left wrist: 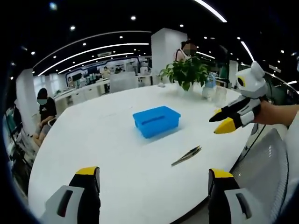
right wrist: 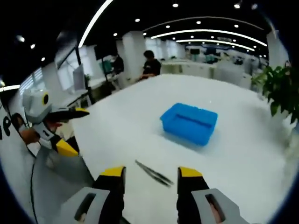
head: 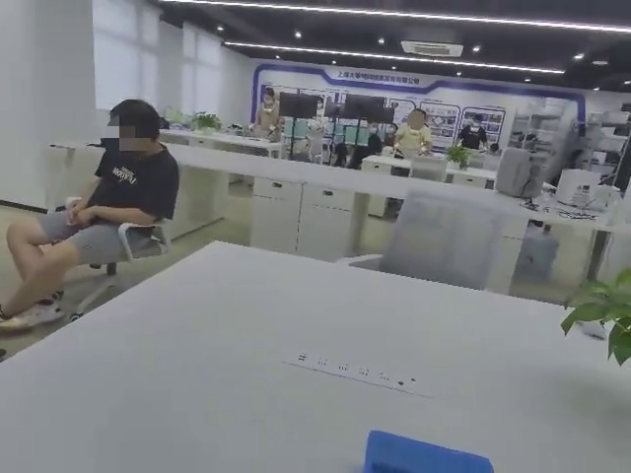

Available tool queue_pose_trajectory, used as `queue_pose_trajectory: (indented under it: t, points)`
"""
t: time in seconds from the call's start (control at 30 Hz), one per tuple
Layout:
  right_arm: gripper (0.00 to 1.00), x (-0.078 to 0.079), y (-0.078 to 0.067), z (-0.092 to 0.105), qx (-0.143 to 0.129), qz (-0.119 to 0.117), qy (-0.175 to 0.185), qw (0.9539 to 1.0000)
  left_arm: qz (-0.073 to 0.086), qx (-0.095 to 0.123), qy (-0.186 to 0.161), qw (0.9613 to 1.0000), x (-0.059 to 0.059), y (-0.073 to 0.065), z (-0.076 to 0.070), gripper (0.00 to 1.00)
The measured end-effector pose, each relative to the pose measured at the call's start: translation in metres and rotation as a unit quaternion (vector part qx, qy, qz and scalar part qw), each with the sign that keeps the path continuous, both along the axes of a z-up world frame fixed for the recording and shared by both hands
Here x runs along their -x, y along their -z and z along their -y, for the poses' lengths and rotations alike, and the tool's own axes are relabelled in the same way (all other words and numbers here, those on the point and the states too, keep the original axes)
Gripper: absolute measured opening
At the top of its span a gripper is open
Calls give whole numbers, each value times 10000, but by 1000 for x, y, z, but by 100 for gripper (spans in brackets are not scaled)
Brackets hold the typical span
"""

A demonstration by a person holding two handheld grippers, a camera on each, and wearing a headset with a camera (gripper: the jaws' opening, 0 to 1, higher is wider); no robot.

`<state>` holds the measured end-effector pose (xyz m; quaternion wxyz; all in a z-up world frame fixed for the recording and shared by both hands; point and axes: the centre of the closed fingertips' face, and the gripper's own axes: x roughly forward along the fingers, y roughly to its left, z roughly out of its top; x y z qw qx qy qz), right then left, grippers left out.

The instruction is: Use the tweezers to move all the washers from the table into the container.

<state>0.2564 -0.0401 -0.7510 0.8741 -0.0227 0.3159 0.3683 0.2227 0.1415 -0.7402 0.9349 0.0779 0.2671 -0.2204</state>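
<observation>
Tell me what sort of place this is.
Probably an open-plan office or showroom. There are rows of long white desks, a grey office chair pushed up to the near table, and a blue-framed display wall at the back.

Open office: desk rows (head: pixel 296 175), swivel chairs (head: pixel 444 241).

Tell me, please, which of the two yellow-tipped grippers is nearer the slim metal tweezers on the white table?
The right gripper: the slim metal tweezers lie just ahead of its jaws, while the left gripper sits farther back.
</observation>
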Motion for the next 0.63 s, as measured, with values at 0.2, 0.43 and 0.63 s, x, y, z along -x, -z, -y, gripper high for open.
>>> queue_pose_trajectory:
  t: [0.2,0.43,0.63]
  points:
    - [57,13,-16,7,-224,133,365,9990,-40,228,50,9997,0,-10,8,99]
    - [64,20,-14,8,-199,143,465,9986,-40,413,85,9991,1,-17,16,99]
    - [65,22,-13,11,-143,142,484,9986,-32,397,83,9992,2,-18,15,99]
